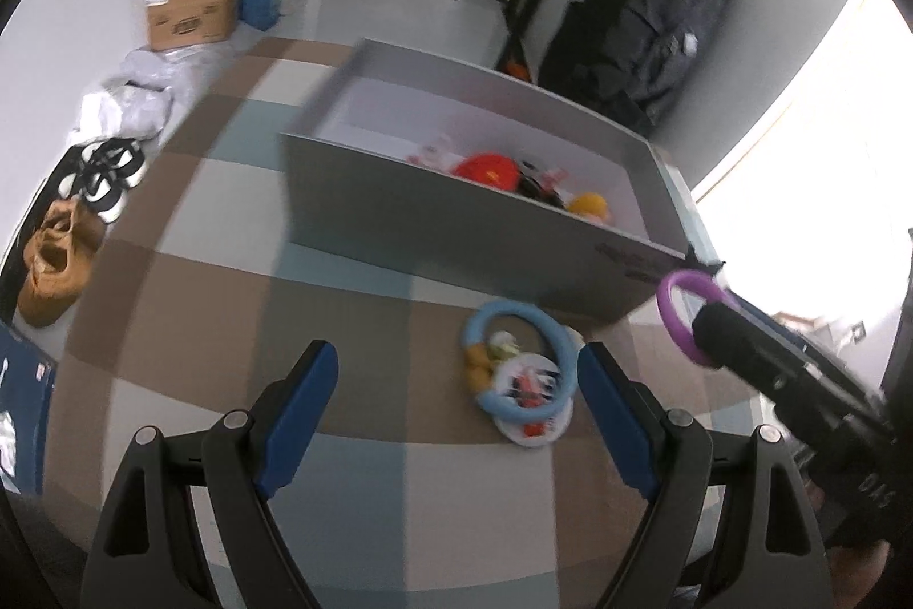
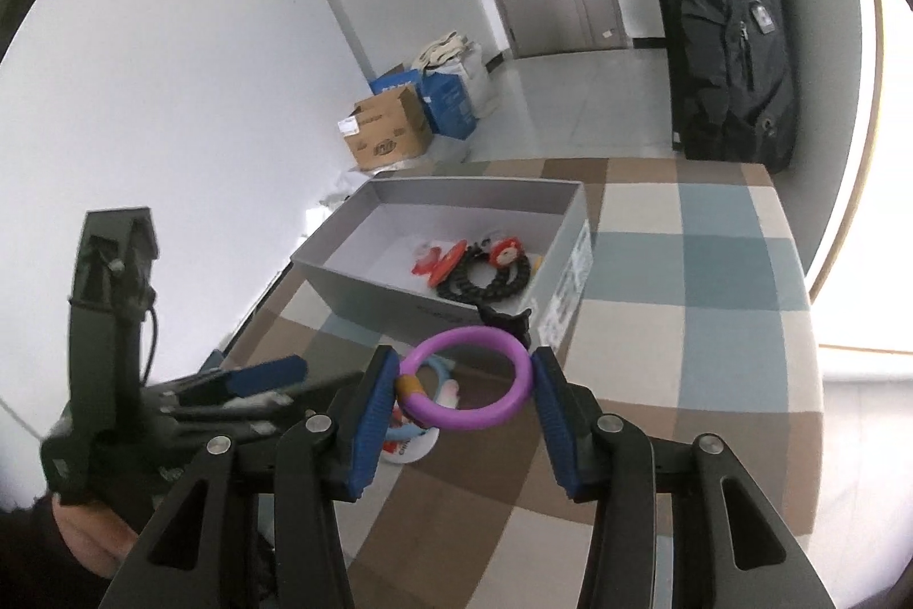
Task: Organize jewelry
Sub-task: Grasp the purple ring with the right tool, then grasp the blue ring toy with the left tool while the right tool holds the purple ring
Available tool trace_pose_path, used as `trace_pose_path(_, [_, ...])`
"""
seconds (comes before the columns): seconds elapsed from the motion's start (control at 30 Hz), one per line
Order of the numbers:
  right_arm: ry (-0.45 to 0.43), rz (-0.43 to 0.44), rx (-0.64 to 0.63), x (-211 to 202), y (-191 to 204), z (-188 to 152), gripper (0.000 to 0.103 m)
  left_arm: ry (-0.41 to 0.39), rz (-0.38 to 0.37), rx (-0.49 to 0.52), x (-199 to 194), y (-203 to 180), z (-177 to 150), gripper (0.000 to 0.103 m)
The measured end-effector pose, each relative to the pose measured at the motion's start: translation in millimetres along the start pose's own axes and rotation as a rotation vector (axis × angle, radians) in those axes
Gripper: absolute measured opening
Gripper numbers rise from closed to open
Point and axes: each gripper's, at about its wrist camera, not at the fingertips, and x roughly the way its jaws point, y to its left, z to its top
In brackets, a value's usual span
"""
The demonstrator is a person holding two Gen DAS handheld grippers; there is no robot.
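Note:
My right gripper [image 2: 465, 363] is shut on a purple ring [image 2: 516, 395], with a blue pad pressed against each side of it. It holds the ring in the air just in front of the near corner of a grey open box [image 2: 388, 295]. In the left wrist view the same purple ring [image 1: 673, 318] sticks out of the right gripper [image 1: 705, 318] beside the box [image 1: 428, 221]. My left gripper [image 1: 456, 352] stands open and empty over the checkered table. A light blue ring with small charms [image 1: 562, 341] lies just inside its right finger, on a white disc [image 1: 536, 432].
The box holds red and orange pieces [image 1: 485, 166], a yellow piece [image 1: 588, 204] and a black beaded bracelet [image 2: 485, 286]. A black clip [image 2: 505, 318] sits at the box's near corner. A dark backpack [image 2: 730, 27], cardboard boxes [image 2: 388, 129] and shoes [image 1: 57, 261] stand around the table.

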Motion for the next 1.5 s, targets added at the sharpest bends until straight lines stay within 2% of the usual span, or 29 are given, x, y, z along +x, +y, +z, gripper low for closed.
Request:
trace_pose_path(0.13, [-0.020, 0.009, 0.024, -10.3, -8.0, 1.2, 0.046, 0.013, 0.028, 0.045, 7.3, -14.4, 0.2, 0.083])
trace_pose_path(0.23, [-0.028, 0.010, 0.036, -14.5, -12.7, 1.2, 0.046, 0.018, 0.085, 0.083, 12.9, -22.9, -3.3, 0.083])
trace_pose_path(0.33, [-0.023, 0.013, 0.049, -16.2, -16.9, 0.4, 0.046, 0.027, 0.082, 0.095, 16.2, -25.9, -4.4, 0.083])
trace_pose_path(0.43, [-0.031, 0.021, 0.059, -18.9, -18.5, 0.6, 0.046, 0.023, 0.113, 0.119, 18.3, -28.9, -5.2, 0.083])
trace_pose_path(0.57, [-0.030, 0.025, 0.062, -20.1, -18.9, -1.3, 0.046, 0.022, 0.175, 0.146, 24.5, -31.1, -3.2, 0.083])
trace_pose_path(0.63, [-0.028, 0.026, 0.062, -20.1, -20.3, -1.2, 0.046, 0.020, 0.185, 0.150, 24.4, -30.8, -3.8, 0.075])
trace_pose_path(0.7, [-0.027, 0.026, 0.067, -20.3, -22.5, -1.8, 0.046, 0.019, 0.185, 0.162, 24.1, -32.8, -3.6, 0.062])
trace_pose_path(0.77, [-0.028, 0.025, 0.074, -21.4, -24.7, -2.1, 0.046, 0.014, 0.179, 0.174, 23.0, -33.5, -2.9, 0.056])
trace_pose_path(0.93, [-0.034, 0.021, 0.084, -22.8, -26.1, -2.7, 0.046, 0.018, 0.121, 0.144, 19.0, -29.4, -1.1, 0.055])
trace_pose_path(1.23, [-0.048, 0.010, 0.071, -24.0, -23.4, -3.5, 0.046, 0.005, 0.073, 0.102, 8.5, -29.8, 2.0, 0.054])
trace_pose_path(1.43, [-0.065, 0.025, 0.073, -27.6, -23.4, -3.1, 0.046, -0.044, 0.047, 0.087, -6.5, -28.8, 6.7, 0.054])
trace_pose_path(1.5, [-0.078, 0.023, 0.064, -29.1, -21.3, -2.4, 0.046, -0.070, 0.064, 0.092, -12.2, -28.7, 7.3, 0.054])
